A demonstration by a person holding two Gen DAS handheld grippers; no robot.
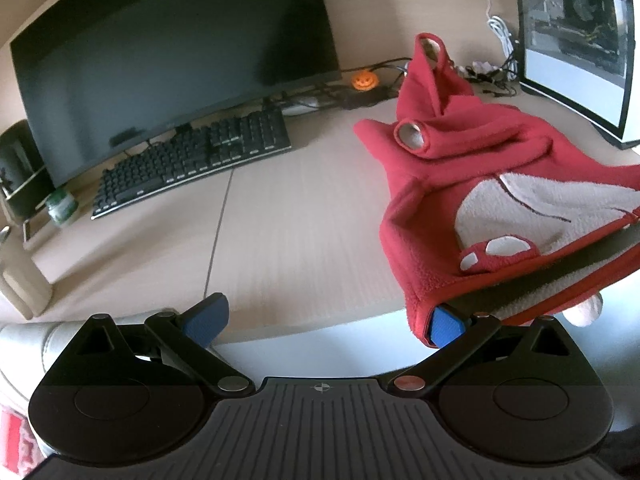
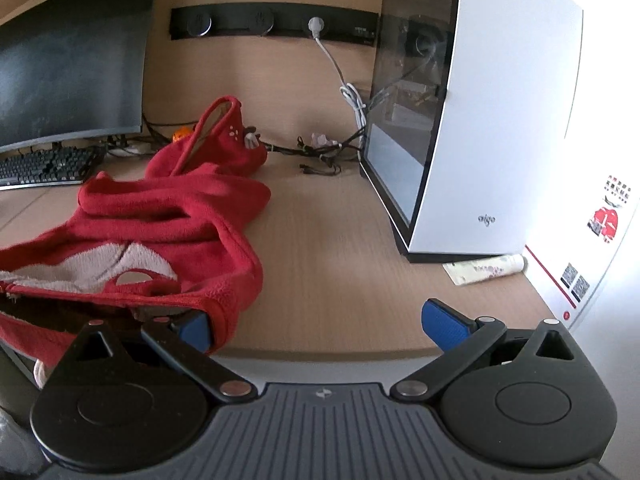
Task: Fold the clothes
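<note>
A small red fleece garment (image 1: 460,168) with a cream patch lies crumpled on the wooden desk (image 1: 288,216), its hem hanging over the front edge. It also shows in the right wrist view (image 2: 168,216). My left gripper (image 1: 324,322) is open at the desk's front edge; its right blue pad (image 1: 446,326) touches the garment's left hem corner. My right gripper (image 2: 316,324) is open at the front edge; its left blue pad (image 2: 196,330) touches the garment's right hem corner. Neither holds anything.
A dark monitor (image 1: 168,48) and black keyboard (image 1: 192,160) stand at the left. A white computer case (image 2: 472,112) stands at the right, with cables (image 2: 320,148) behind the garment. A small tube (image 2: 484,269) lies by the case. An orange pumpkin figure (image 1: 363,80) sits at the back.
</note>
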